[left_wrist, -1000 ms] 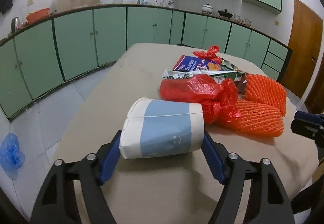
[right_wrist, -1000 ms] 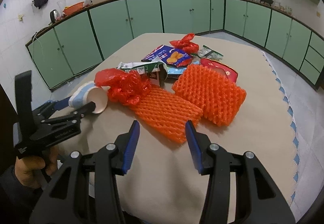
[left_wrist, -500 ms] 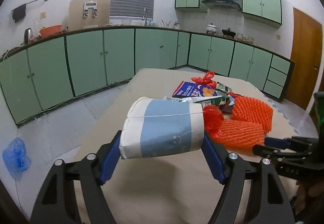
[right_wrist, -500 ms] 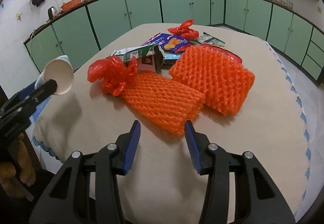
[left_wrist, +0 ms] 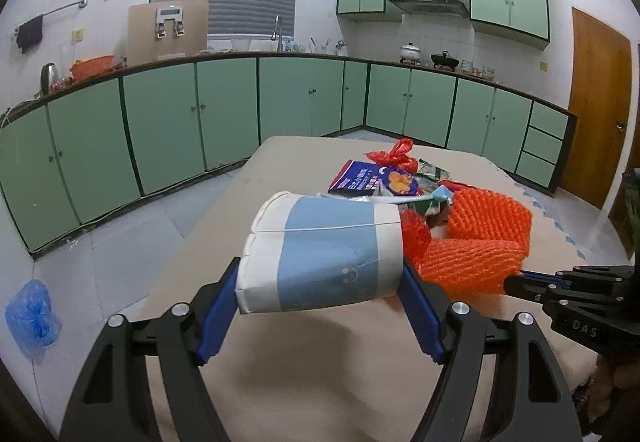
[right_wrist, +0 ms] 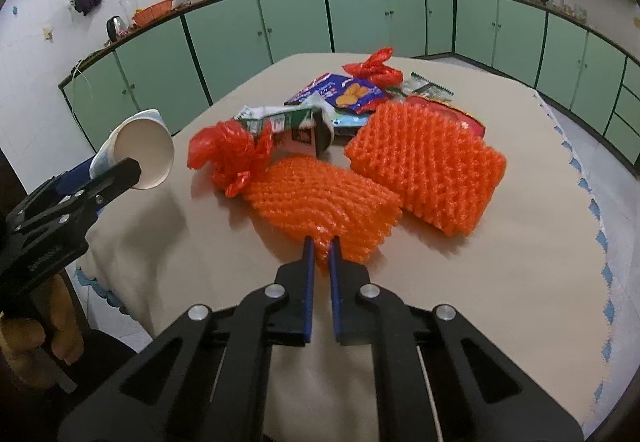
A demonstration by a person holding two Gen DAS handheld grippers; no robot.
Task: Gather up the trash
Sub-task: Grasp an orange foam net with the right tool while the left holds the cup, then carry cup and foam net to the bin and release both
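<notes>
Since the earlier frames, left gripper (left_wrist: 320,282) has lifted the crushed white-and-blue paper cup (left_wrist: 320,254) off the table; its shadow now falls on the cloth beneath. Right gripper (right_wrist: 321,256) has just been closing, and its blue pads are now pinched on the near corner of the closer orange foam-net fruit sleeve (right_wrist: 324,204).

Surface: round table under a plain beige cloth (right_wrist: 500,282), scalloped blue trim at the edge. Room: kitchen, mint-green base cabinets (left_wrist: 224,114) running along the walls, matching wall cabinets above a range hood, brown wooden door (left_wrist: 600,102) at right, grey-tiled floor with a crumpled blue plastic bag (left_wrist: 30,316) lying on it.

Cup lies sideways between the left pads, clamped across its length, mouth toward the right, held clear above the table.

Second orange foam-net sleeve (right_wrist: 428,166) sits just beside the first, farther back. Crumpled red plastic bag (right_wrist: 228,154) touches the gripped sleeve's far end. Behind: flattened green-and-white carton (right_wrist: 288,124), blue snack packet (right_wrist: 340,92), small knotted red bag (right_wrist: 374,70).
</notes>
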